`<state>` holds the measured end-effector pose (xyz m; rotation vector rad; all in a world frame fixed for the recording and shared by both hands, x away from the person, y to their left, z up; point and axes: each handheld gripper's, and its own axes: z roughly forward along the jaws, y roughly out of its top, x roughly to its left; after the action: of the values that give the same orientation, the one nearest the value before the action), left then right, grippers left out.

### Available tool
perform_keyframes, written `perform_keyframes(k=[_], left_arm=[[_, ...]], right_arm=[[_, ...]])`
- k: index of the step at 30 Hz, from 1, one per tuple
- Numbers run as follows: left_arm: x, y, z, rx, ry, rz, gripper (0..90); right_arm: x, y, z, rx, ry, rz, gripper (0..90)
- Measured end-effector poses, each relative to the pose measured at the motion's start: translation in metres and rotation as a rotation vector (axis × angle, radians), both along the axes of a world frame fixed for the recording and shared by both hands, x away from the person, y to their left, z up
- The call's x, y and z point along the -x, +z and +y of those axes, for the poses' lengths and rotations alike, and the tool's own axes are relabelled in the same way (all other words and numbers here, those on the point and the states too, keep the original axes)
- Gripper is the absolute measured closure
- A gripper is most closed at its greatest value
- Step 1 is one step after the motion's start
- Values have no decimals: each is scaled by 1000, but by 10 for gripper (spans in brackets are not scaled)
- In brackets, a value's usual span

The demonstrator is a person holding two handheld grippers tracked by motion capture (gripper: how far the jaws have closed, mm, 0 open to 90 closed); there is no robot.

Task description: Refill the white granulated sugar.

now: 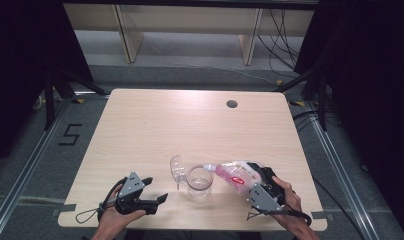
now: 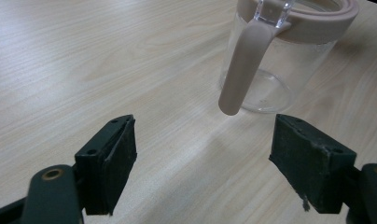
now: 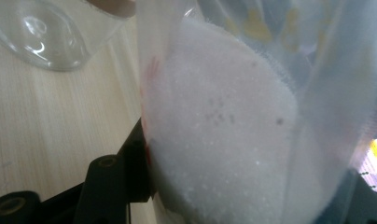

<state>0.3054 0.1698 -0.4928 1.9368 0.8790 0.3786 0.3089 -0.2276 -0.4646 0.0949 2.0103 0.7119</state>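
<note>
Right gripper (image 1: 253,176) clamped on a clear plastic bag of white granules (image 1: 235,175), its jaws pressing the filled pouch from both sides, as the right gripper view (image 3: 224,140) shows at close range. The bag lies tilted toward the glass jar (image 1: 199,182), its mouth end at or just over the jar's rim; whether granules are flowing cannot be told. The jar stands upright on the bench (image 1: 155,125), near the front edge and between the two hands, with a pinkish band round its rim and its clear hinged lid (image 1: 177,167) swung back on the far left side. Left gripper (image 1: 157,197) open and empty, resting low just left of the jar, its jaws apart and pointed at the jar's pinkish clasp (image 2: 242,65), which hangs down the jar wall in the left gripper view.

The step in hand appears to be pouring the granules into the jar. To do it well, the bag mouth should sit squarely over the opening before the bag is tipped further, and the tilt should rise gradually so the contents do not surge over the rim. A firm but unchanged grip avoids squeezing granules out sideways. The left gripper could steady the jar, since a light glass vessel may slide when nudged.
</note>
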Motion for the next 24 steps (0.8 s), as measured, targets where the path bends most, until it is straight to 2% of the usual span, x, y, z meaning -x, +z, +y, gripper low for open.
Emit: perform_keyframes(k=[1, 2, 4, 5, 8, 11, 13, 15, 16, 17, 18, 19, 22, 23, 24], left_arm=[[1, 0, -1, 8, 9, 8, 219], [1, 0, -1, 12, 13, 13, 219], [1, 0, -1, 7, 7, 8, 220], [0, 0, 0, 2, 1, 1, 220], [0, 0, 0, 1, 1, 1, 219], [1, 0, -1, 10, 11, 10, 220], [0, 0, 0, 5, 6, 5, 220], [1, -1, -1, 14, 14, 13, 220], [1, 0, 0, 6, 11, 7, 220], [0, 0, 0, 3, 5, 3, 220], [0, 0, 0, 4, 3, 0, 220], [1, 0, -1, 12, 15, 14, 219], [0, 0, 0, 3, 8, 3, 220], [0, 0, 0, 3, 5, 3, 220], [1, 0, 0, 4, 10, 4, 220]], right_arm=[[0, 1, 0, 23, 10, -17, 454], [0, 1, 0, 22, 4, -26, 454], [0, 1, 1, 26, 4, -9, 454], [1, 0, 1, 18, -6, -16, 454], [-1, 1, 1, 42, 2, -33, 455], [-1, 1, 2, 46, -10, -18, 456], [-1, 1, 2, 60, -3, -34, 456], [-1, 1, 1, 52, -7, -26, 457], [-2, 1, 1, 69, 4, -52, 456], [1, -1, 2, 53, -22, -29, 457], [-1, -1, 1, 61, -10, -45, 457], [1, -1, 1, 53, -20, -31, 457], [-1, -1, 1, 74, -5, -61, 457], [2, -1, 2, 76, -19, -50, 458], [1, 0, 2, 96, -6, -66, 458]])
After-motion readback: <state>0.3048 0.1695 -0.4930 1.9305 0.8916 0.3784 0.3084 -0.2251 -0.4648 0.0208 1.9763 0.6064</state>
